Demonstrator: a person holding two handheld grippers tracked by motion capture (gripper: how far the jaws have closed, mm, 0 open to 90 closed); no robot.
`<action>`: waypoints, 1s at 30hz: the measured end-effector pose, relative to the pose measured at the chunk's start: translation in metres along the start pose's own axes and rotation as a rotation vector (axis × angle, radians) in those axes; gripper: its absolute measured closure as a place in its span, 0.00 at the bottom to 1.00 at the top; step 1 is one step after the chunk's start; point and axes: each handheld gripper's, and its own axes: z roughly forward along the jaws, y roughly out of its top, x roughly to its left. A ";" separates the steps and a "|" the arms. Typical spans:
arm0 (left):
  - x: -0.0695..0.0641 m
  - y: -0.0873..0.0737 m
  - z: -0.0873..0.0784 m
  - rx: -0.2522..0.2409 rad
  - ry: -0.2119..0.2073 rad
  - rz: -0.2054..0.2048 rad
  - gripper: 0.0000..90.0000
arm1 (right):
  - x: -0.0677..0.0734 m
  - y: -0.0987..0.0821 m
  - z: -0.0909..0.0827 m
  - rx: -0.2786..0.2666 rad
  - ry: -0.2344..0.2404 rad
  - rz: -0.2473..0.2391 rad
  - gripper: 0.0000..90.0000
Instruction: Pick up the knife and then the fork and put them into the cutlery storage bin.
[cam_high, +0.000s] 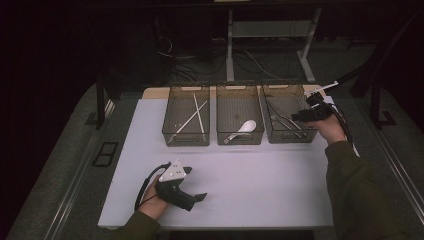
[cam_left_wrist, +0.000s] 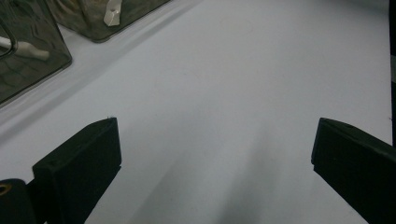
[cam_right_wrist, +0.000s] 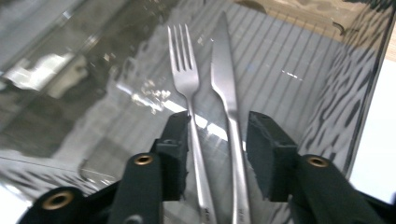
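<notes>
Three clear bins stand in a row at the back of the white table (cam_high: 225, 180). In the right bin (cam_high: 290, 136) a steel fork (cam_right_wrist: 184, 70) and knife (cam_right_wrist: 223, 65) lie side by side. My right gripper (cam_high: 300, 116) reaches into this bin from the right. Its jaws (cam_right_wrist: 217, 126) are open a little, one on each side of the two handles, just above them. My left gripper (cam_high: 195, 184) rests low on the near left of the table. It is wide open (cam_left_wrist: 215, 135) with nothing but bare table between its jaws.
The left bin (cam_high: 186, 141) holds white chopsticks (cam_high: 197, 112). The middle bin (cam_high: 240, 141) holds a white spoon (cam_high: 245, 127). Two bin corners (cam_left_wrist: 28, 65) appear at the top left of the left gripper view. Table legs and cables lie beyond the far edge.
</notes>
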 end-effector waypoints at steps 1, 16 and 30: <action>0.000 0.000 0.000 0.000 0.000 -0.001 0.01 | 0.000 0.000 -0.001 -0.008 0.008 0.001 0.60; 0.000 0.000 0.000 0.005 0.003 0.002 0.01 | 0.013 -0.003 -0.030 -0.145 0.054 0.010 0.43; 0.002 0.000 0.001 0.000 0.010 -0.006 0.01 | 0.025 -0.036 -0.048 -0.234 0.049 0.006 0.31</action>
